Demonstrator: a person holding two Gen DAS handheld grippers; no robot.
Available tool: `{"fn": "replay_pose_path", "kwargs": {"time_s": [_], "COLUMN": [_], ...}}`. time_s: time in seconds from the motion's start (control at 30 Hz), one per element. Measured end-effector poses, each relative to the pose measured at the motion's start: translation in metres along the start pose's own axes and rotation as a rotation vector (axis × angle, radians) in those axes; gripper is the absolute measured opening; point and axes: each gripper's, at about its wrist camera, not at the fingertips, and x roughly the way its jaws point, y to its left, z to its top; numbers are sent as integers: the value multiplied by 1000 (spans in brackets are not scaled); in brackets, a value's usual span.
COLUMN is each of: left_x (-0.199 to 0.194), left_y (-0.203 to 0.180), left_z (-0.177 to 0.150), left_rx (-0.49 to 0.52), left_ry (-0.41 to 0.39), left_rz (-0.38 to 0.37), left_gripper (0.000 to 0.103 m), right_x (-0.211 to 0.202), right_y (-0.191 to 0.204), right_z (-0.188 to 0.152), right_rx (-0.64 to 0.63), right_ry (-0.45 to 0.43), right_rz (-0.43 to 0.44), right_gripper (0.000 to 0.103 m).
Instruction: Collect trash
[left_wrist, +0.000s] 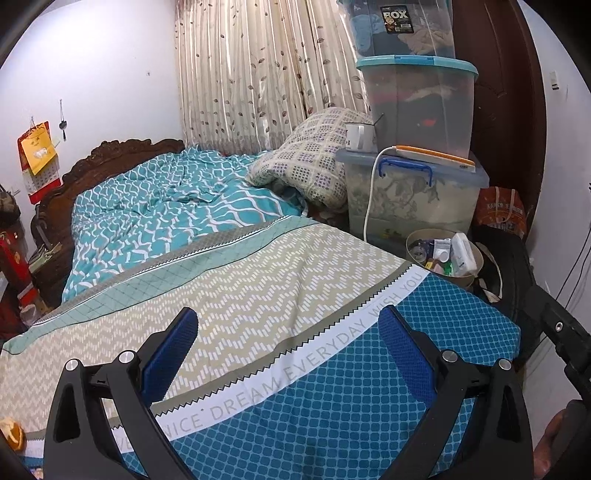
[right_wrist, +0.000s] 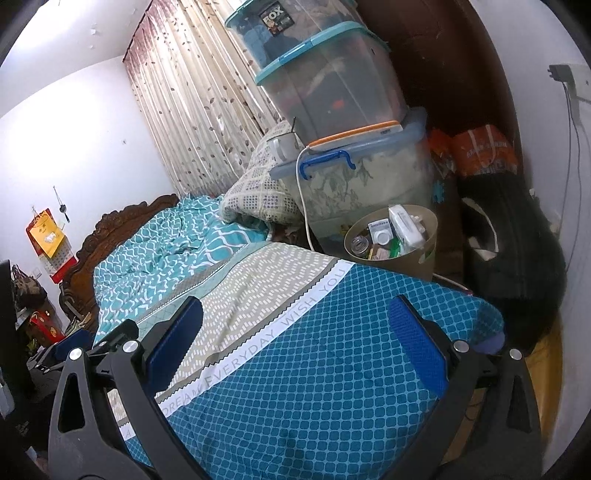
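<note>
A round tan trash bin (left_wrist: 476, 264) (right_wrist: 430, 236) stands on the bed's far right corner, holding several boxes, packets and bottles. My left gripper (left_wrist: 288, 317) is open and empty above the patterned bedspread (left_wrist: 258, 280), its blue pads wide apart. My right gripper (right_wrist: 295, 306) is open and empty too, hovering over the blue part of the bedspread (right_wrist: 314, 362), nearer the bin. An orange scrap (left_wrist: 13, 432) lies at the bed's near left edge. Part of the other gripper shows at the left of the right wrist view (right_wrist: 74, 343).
Stacked clear storage boxes (left_wrist: 417, 122) (right_wrist: 332, 99) with a white mug (left_wrist: 358, 136) and a white cable (left_wrist: 369, 199) stand behind the bin. A folded quilt (left_wrist: 306, 158), a teal duvet (left_wrist: 166, 206), a carved headboard (left_wrist: 110, 155), curtains (left_wrist: 258, 74) and dark bags (right_wrist: 509, 240) surround the bed.
</note>
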Motion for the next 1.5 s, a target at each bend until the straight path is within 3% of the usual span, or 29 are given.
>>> {"fn": "replay_pose_path", "kwargs": {"time_s": [0.73, 1.5], "left_x": [7, 14], "left_y": [6, 16], "left_z": [-6, -14], "left_rx": [-3, -26], "left_ry": [5, -10], "left_rz": [29, 12], "left_gripper": [94, 94], "right_x": [5, 8], "right_y": [-1, 0], "right_z": [-4, -9], "right_rx": [11, 8], "right_ry": [19, 32], "right_rz": [2, 3], "right_gripper": [99, 99]}}
